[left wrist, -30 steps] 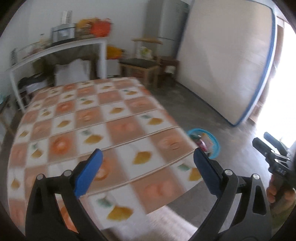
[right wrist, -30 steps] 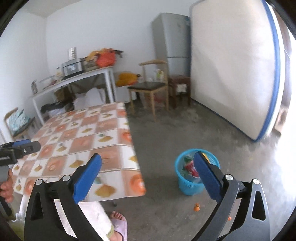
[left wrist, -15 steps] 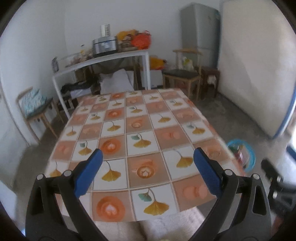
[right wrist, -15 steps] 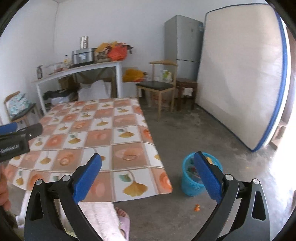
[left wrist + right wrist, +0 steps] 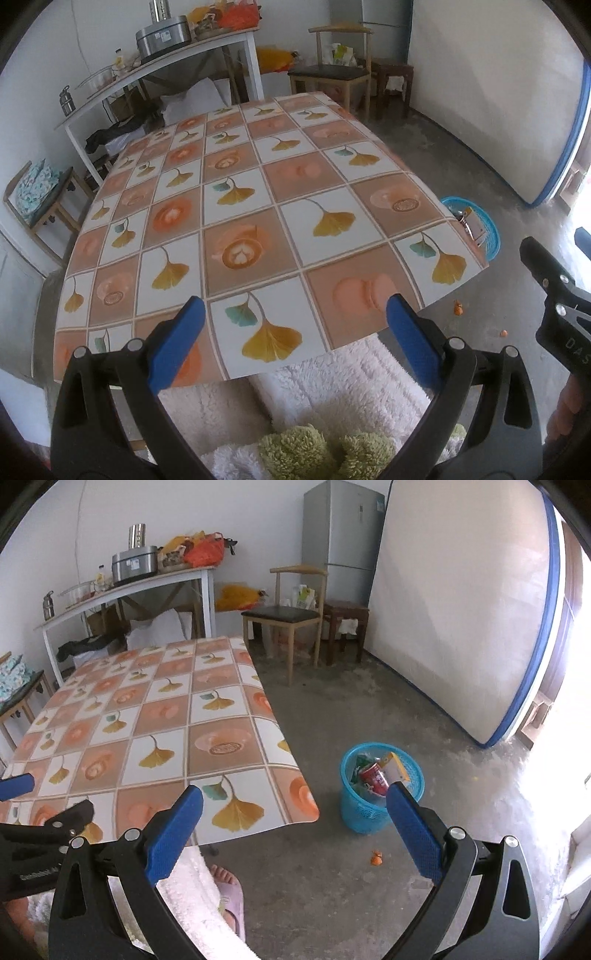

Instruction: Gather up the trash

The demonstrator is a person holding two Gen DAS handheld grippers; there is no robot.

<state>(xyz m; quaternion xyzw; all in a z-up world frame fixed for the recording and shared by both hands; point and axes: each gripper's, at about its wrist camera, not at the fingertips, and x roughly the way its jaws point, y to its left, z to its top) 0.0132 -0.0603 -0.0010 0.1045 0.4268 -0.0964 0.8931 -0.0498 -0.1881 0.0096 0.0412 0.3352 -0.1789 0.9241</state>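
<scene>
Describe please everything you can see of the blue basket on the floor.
The blue basket is a small round bin, apparently plastic, with mesh walls and a solid rim. It stands upright on the grey concrete floor, beside the near right corner of the table, apart from it. It holds trash: a red can lying tilted, a yellow and white carton and green wrappers. A small orange scrap lies on the floor nearby. In the left wrist view the table hides part of it.
</scene>
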